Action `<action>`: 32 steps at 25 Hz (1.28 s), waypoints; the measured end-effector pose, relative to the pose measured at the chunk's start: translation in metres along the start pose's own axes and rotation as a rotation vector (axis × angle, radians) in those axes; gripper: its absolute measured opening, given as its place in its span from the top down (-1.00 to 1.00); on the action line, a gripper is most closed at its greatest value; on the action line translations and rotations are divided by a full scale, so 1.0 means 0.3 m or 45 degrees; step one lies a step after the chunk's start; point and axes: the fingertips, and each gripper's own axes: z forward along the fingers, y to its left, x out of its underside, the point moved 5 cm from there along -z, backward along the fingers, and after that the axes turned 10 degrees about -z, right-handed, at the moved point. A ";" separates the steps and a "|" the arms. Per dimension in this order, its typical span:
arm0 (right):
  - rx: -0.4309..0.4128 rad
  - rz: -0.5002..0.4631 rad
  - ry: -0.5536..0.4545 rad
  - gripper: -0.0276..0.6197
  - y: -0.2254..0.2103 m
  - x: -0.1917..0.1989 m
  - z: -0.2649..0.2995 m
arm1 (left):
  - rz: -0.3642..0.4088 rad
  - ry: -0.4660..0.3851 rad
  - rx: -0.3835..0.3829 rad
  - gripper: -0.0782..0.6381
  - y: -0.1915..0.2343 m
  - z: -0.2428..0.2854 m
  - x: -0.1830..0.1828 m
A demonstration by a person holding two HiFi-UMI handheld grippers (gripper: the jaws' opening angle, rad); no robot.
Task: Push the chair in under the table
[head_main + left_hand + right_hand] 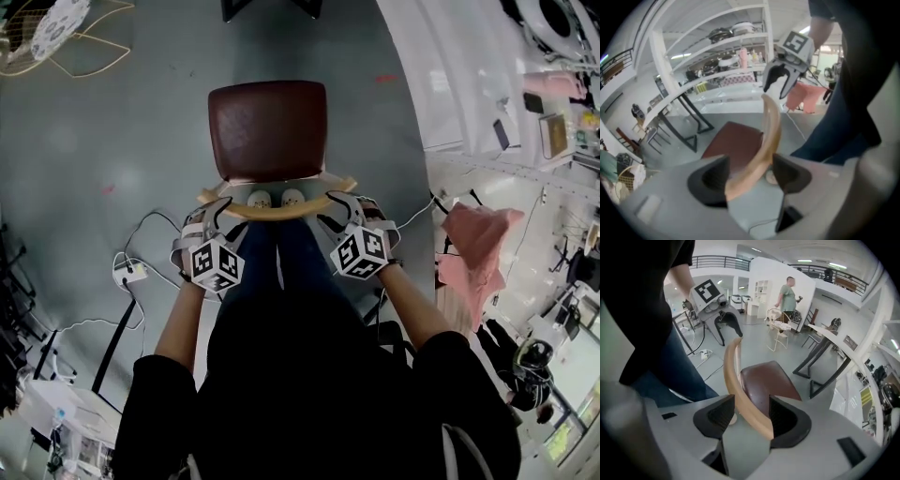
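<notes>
A chair with a dark red seat (267,129) and a curved wooden backrest (278,212) stands on the grey floor, right in front of my feet. My left gripper (217,208) is at the backrest's left end and my right gripper (339,211) at its right end. Seen from the left gripper (750,176), the backrest (769,133) runs between the open jaws, unclamped. The right gripper (747,416) likewise straddles the backrest (736,380) with its jaws open. A long white table (450,75) lies beyond the chair to the right.
White cables and a power strip (129,272) lie on the floor to the left. A pink cloth (473,248) hangs at the right. A wire chair (56,37) stands far left. Black table legs (820,366) rise beyond the seat. A person (787,294) stands far off.
</notes>
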 end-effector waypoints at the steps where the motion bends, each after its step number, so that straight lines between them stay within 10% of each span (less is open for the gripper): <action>1: -0.013 -0.038 0.022 0.32 0.009 0.008 0.016 | 0.020 0.021 0.004 -0.03 -0.004 0.011 0.012; 18: -0.028 -0.442 0.308 0.31 0.049 0.079 0.152 | 0.587 0.358 -0.059 0.17 -0.023 0.147 0.094; 32: 0.021 -0.362 0.398 0.31 -0.076 0.047 0.206 | 0.613 0.361 -0.061 0.19 0.127 0.200 0.059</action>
